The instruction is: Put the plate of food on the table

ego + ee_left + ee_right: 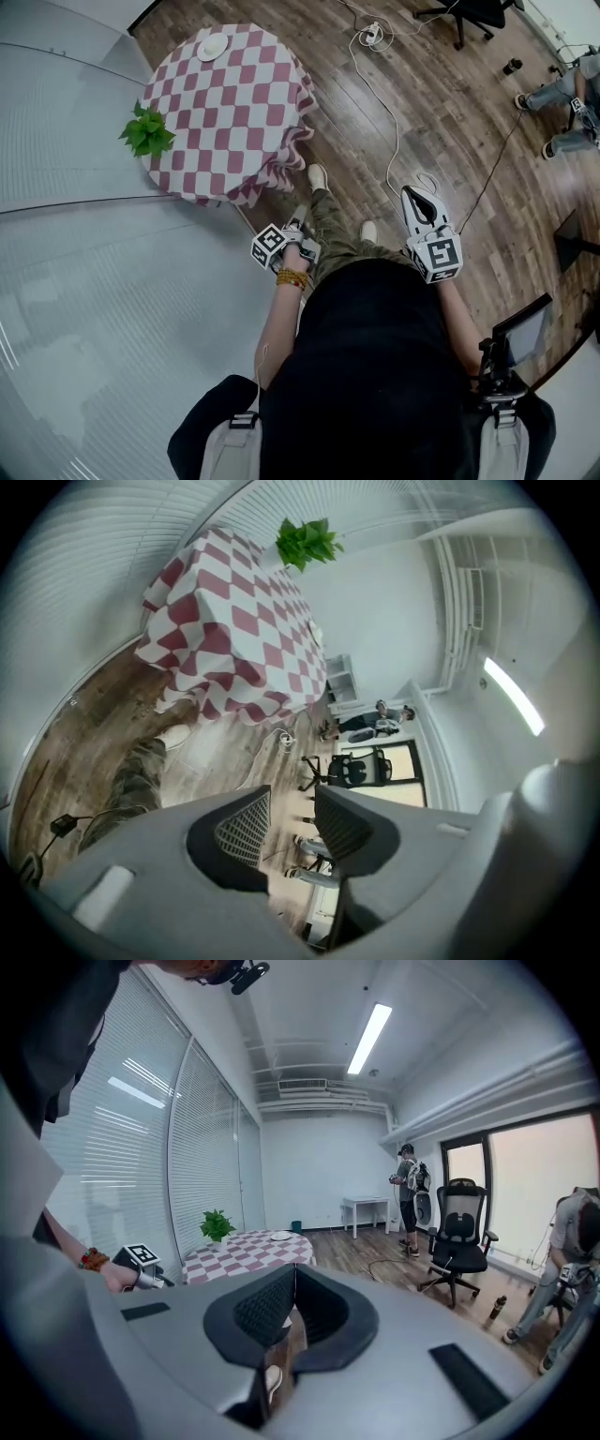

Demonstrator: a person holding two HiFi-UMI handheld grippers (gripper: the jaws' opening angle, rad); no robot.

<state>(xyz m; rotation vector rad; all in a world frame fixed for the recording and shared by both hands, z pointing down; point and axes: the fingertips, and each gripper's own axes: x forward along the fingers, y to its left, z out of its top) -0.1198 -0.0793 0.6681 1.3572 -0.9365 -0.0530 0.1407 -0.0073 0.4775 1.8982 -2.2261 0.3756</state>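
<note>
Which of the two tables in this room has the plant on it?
The table with the red-and-white checked cloth. The green plant stands at its edge nearest the blinds, and a white plate sits at another edge. The small white table by the far wall shows no plant.

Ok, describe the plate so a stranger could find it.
Find the table covered in red-and-white checks. The plate sits near its far edge. It is white and flat, unlike the leafy green plant at the left edge.
</note>
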